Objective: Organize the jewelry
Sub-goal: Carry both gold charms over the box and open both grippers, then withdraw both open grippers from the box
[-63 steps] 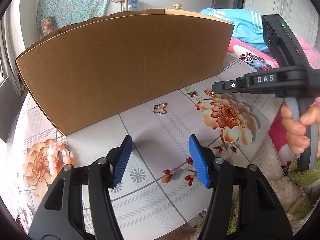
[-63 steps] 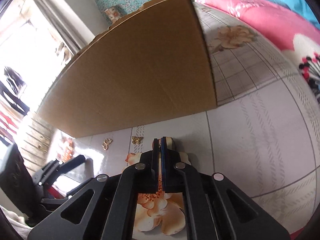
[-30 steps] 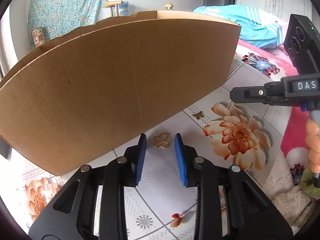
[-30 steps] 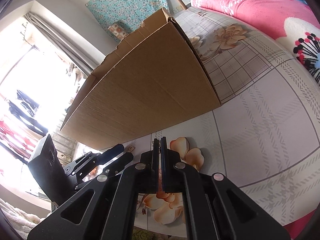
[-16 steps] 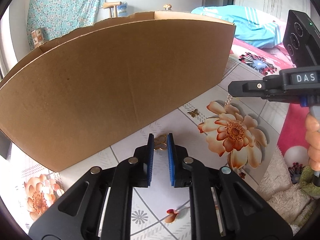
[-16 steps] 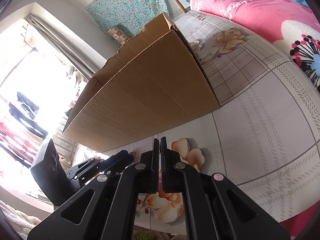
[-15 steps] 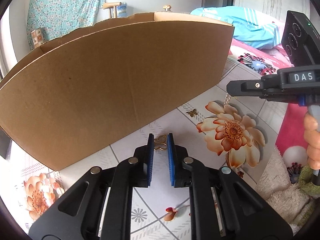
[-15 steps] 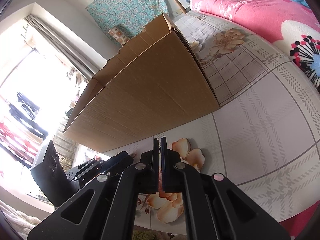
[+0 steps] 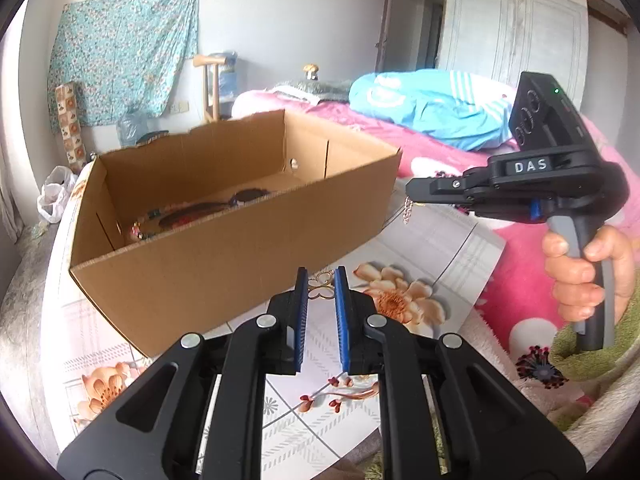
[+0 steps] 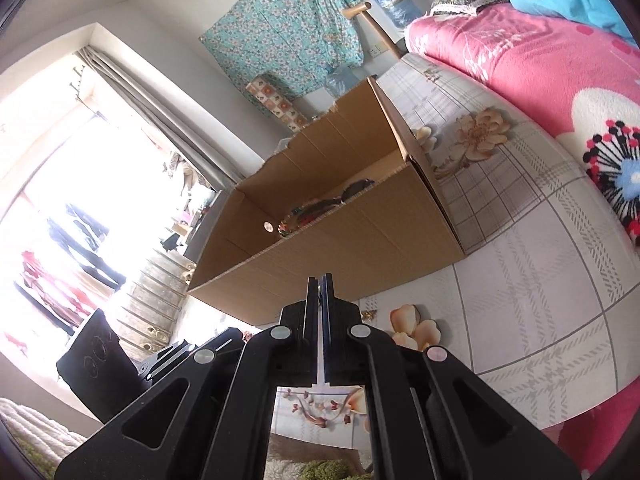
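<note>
Cardboard box beyond both tools

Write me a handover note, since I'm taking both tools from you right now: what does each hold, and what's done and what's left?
Left tool: shut on the gold butterfly charm, lifted in front of the box.
Right tool: shut on a thin chain that dangles from its tip beside the box's right end.
Box: open-topped, on the floral cloth, already holding several pieces.
Left: drop both pieces into the box. One small butterfly seems to remain on the cloth; pick it up next.
</note>
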`<action>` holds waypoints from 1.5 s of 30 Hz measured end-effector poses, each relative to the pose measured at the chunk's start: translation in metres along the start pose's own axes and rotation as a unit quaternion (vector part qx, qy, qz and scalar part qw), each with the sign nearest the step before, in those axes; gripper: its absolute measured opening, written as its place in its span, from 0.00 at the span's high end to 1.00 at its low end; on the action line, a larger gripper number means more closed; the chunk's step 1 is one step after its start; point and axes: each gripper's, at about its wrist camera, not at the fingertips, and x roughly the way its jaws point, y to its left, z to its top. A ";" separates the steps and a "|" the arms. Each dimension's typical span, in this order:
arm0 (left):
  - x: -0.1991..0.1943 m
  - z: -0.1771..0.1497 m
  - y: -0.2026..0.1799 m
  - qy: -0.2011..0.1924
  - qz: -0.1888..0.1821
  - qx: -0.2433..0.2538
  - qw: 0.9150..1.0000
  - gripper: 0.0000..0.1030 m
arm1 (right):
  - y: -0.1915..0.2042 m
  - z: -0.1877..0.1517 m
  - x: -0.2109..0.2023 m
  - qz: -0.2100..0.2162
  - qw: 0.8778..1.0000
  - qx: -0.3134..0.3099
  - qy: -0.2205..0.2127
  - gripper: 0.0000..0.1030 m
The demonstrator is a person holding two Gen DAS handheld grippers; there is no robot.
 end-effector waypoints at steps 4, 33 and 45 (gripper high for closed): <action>-0.022 0.023 0.003 -0.043 -0.007 0.013 0.999 0.88 | 0.022 0.019 -0.011 0.013 0.999 -0.028 -0.015 0.98; 0.103 0.073 0.142 0.184 -0.036 -0.161 0.969 0.88 | 0.053 0.102 0.168 -0.073 0.967 -0.121 0.211 0.98; 0.099 0.078 0.143 0.186 -0.020 -0.157 0.970 0.87 | 0.053 0.109 0.157 -0.071 0.972 -0.118 0.191 0.97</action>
